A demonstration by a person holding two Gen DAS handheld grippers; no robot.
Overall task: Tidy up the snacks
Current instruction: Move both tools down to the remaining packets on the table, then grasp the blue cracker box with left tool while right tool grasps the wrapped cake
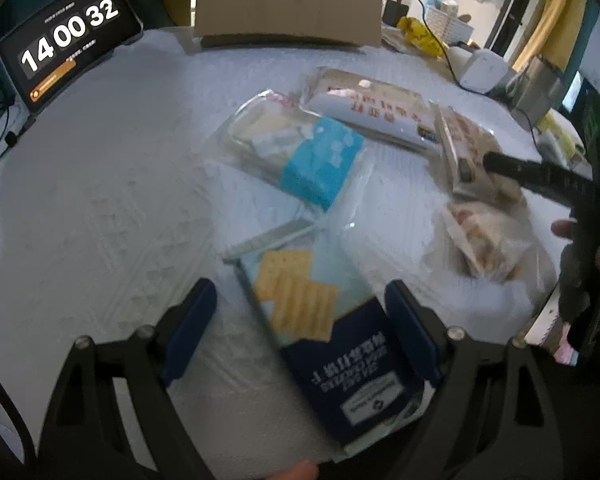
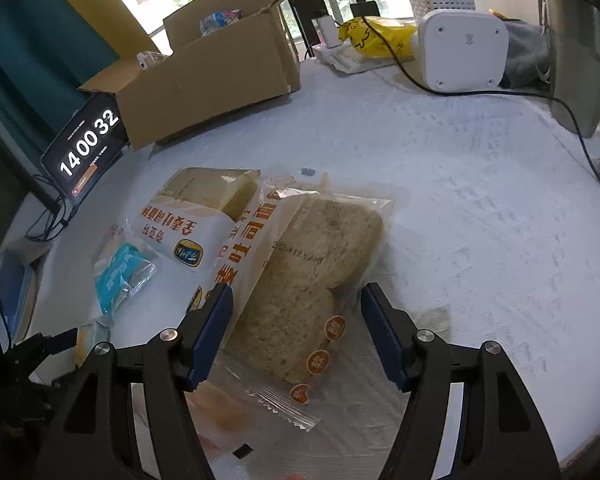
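Note:
My left gripper (image 1: 300,320) points down at a cracker pack (image 1: 324,320), navy and pale blue, flat on the white tablecloth. Its jaws stand open around the pack, with a gap on the left side. My right gripper (image 2: 298,320) is open over a clear-wrapped pack of brown bread (image 2: 312,276), which lies between its blue pads without being pressed. Next to it lie a white bread pack with orange print (image 2: 196,220) and a small blue-labelled pack (image 2: 120,272). In the left wrist view the blue-labelled pack (image 1: 304,156) and the white pack (image 1: 372,116) lie beyond the crackers.
An open cardboard box (image 2: 204,76) stands at the table's back, a tablet showing a timer (image 2: 84,148) beside it. A white device (image 2: 460,48), a yellow bag (image 2: 380,34) and a black cable (image 2: 572,116) sit at the back right. A crumpled clear bag (image 1: 480,240) lies right of the crackers.

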